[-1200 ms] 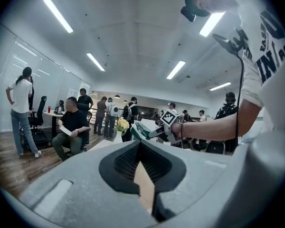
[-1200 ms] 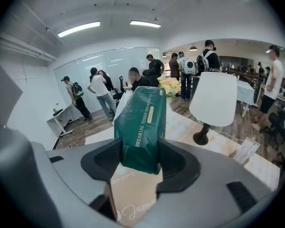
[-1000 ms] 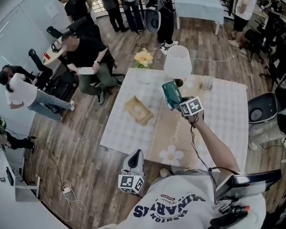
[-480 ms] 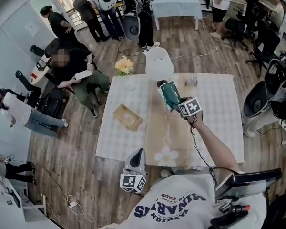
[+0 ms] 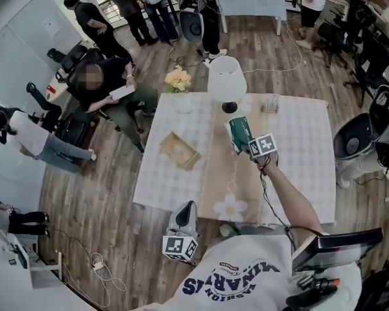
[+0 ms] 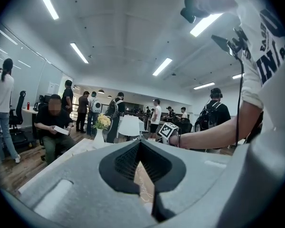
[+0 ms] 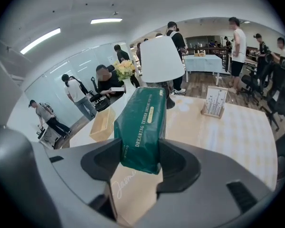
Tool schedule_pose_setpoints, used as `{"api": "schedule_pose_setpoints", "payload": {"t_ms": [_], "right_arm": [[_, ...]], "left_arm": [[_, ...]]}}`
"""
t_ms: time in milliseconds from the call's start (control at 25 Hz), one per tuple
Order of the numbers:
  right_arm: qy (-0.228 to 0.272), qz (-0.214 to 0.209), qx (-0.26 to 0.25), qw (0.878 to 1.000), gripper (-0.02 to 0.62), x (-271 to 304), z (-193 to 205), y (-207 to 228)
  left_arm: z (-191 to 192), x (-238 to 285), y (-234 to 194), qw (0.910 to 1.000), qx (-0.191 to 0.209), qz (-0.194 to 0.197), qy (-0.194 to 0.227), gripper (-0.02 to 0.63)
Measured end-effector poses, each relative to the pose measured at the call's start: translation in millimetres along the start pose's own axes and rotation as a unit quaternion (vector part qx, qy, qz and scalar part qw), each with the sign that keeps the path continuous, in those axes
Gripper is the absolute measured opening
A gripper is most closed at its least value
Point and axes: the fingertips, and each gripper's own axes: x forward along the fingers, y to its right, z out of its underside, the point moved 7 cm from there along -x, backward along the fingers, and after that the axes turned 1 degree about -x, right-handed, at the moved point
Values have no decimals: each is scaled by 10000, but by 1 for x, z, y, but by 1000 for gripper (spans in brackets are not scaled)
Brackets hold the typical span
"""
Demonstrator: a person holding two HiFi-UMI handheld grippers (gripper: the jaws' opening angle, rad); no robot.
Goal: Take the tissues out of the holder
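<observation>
Little has moved since a second ago: the right gripper (image 5: 249, 144) holds the green tissue pack (image 5: 238, 132) in its fingers, lifted above the bench (image 5: 298, 148), right of the wooden holder (image 5: 179, 150). The holder looks empty, so the removal seems done. The left gripper (image 5: 185, 219) has its fingers together, with nothing between them.

The green tissue pack (image 7: 141, 127) has a glossy plastic wrap; the holder (image 5: 179, 150) looks like matt pale wood; checked cloth covers the bench (image 5: 298, 141).
</observation>
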Motion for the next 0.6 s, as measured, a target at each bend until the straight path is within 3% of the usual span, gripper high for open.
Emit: {"api": "schedule_pose_setpoints", "payload": {"t_ms": [600], "right_arm": [[-1163, 409, -88, 9923, 238, 79, 83, 20]], "left_arm": [[2, -16, -11, 9987, -89, -463, -208, 3]]}}
